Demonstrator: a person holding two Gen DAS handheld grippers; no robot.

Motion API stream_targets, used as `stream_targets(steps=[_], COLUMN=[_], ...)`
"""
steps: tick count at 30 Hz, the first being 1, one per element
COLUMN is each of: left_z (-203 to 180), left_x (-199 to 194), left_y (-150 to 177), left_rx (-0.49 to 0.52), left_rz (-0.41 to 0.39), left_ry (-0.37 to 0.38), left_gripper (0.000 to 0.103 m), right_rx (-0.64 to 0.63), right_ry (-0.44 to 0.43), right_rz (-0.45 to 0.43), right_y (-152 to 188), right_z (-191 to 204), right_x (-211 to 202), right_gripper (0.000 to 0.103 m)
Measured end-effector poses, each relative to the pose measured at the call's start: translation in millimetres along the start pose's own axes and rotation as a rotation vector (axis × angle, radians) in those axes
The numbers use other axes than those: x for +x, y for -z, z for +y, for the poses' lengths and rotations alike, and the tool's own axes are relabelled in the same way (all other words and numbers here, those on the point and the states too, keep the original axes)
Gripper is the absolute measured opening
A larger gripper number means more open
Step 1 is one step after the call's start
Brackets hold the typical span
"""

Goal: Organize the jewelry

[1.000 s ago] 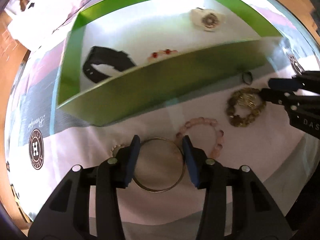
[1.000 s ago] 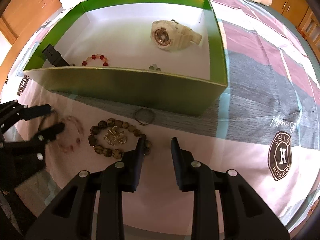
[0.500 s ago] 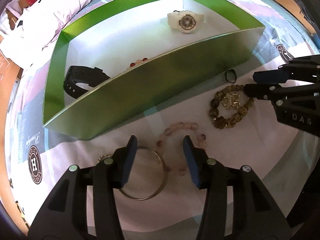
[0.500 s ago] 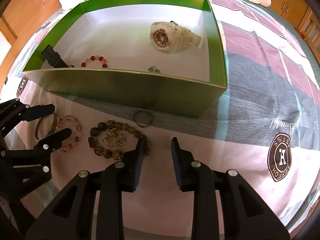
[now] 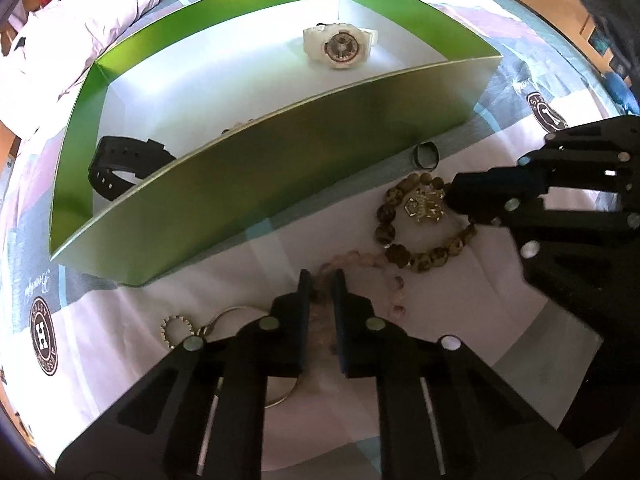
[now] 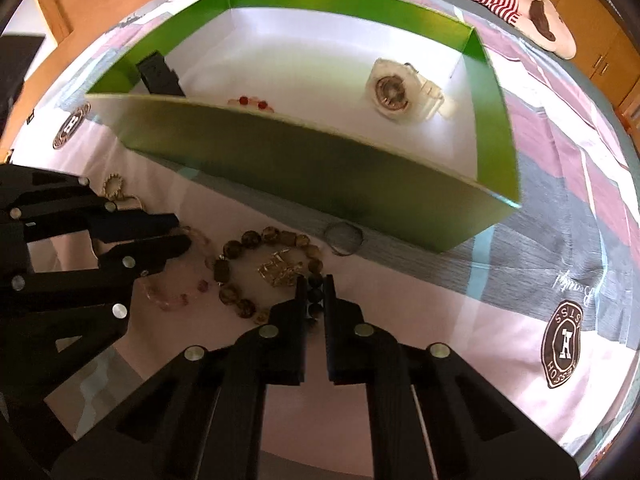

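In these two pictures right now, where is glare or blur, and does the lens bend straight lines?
Left wrist view: the green box has a bowed front wall, which is fisheye distortion; bright glare washes its white floor; the white watch is sharp. Right wrist view: the same wall curves too; the white watch looks slightly smeared; the brown bead bracelet is clear.

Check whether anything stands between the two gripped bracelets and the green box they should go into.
Only the green box's near wall: the pink bracelet in the left gripper and the brown bracelet in the right gripper must be lifted over it.
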State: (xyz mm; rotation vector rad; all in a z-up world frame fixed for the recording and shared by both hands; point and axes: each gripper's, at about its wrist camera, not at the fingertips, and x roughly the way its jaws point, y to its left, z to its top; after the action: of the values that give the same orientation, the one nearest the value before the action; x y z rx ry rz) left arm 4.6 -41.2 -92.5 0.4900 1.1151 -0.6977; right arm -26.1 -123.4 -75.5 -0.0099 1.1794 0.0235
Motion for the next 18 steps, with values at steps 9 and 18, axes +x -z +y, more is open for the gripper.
stream_targets(steps=[9, 18], left_z=[17, 12], left_x=[-41, -46], left_y=[-9, -10], left_rx=[-0.055, -0.047], left_rz=[-0.129, -0.129], left_ry=[0.087, 0.177], left_gripper=[0.007, 0.007], right_rx=[0.094, 0.083], right_ry=[-0.144, -0.351], right_rz=[-0.147, -0.147], right_y=[-8, -14], right_z=[-25, -28], right_x=[-48, -62], right_gripper=[0.007, 0.007])
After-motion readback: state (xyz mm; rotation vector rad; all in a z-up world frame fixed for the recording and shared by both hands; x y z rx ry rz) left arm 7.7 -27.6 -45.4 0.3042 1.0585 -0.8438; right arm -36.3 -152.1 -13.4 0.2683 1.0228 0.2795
